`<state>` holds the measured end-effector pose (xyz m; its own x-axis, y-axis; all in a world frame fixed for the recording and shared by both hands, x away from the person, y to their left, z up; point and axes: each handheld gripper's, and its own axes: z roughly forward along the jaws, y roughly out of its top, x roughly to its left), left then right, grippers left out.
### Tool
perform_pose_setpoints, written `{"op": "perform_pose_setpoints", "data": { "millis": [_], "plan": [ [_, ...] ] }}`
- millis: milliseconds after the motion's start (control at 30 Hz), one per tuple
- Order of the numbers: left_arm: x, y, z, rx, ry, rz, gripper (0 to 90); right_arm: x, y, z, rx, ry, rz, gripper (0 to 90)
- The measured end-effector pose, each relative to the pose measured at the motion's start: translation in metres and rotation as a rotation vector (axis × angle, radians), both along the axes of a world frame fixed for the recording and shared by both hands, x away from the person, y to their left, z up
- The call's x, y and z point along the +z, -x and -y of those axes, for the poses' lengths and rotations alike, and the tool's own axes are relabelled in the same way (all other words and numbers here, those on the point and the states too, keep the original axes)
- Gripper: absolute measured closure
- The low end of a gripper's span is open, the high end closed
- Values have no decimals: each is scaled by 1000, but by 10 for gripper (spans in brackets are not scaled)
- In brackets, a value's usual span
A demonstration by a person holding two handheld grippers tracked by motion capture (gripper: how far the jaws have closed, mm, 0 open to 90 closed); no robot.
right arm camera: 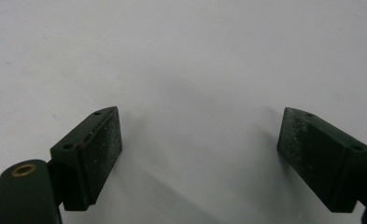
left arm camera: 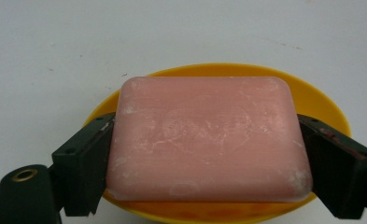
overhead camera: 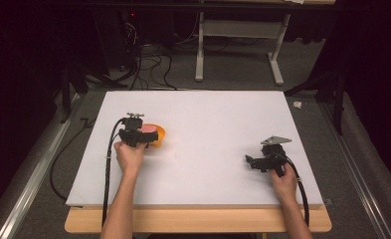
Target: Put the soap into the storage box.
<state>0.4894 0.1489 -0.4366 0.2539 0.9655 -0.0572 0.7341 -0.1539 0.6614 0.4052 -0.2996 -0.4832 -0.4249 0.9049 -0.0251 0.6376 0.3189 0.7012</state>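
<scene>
Nearest us, two forearms come in from six o'clock over the wooden front edge of the desk (overhead camera: 198,221). On the right, the right gripper (overhead camera: 250,162) sits at about four o'clock on the white desk top, its fingers (right arm camera: 97,149) spread wide apart with nothing but bare white surface between them. Over on the left, at about nine o'clock, the left gripper (overhead camera: 144,141) has its fingers (left arm camera: 85,163) clamped on a pink soap bar (left arm camera: 209,137), one pad pressed against each short side. The bar is held flat, directly over a yellow dish (left arm camera: 312,95); whether it touches the dish's floor I cannot tell. From the high view, the soap bar (overhead camera: 149,129) and dish (overhead camera: 159,135) sit just beyond the left hand (overhead camera: 129,154), well apart from the right gripper. Farther back, toward twelve o'clock, black cables (overhead camera: 153,64) lie on the grey floor beside a pale metal stand (overhead camera: 238,45).
</scene>
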Motion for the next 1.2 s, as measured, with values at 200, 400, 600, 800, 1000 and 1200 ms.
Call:
{"op": "perform_pose_setpoints", "data": {
  "millis": [200,400,600,800,1000,1200],
  "plan": [
    [-3,-3,3,2,0,-8,137,0,0,0,0,0,0,146],
    [-5,-3,4,-4,0,-17,136,0,0,0,0,0,0,146],
    [0,-1,4,0,22,18,137,0,0,0,0,-1,0,145],
    [8,2,0,14,40,54,173,0,0,0,0,0,0,146],
    [15,7,-4,7,51,80,160,0,0,0,0,-1,0,145],
    [24,14,-6,-16,76,116,154,0,0,0,-3,-3,-1,146]
  ]
}}
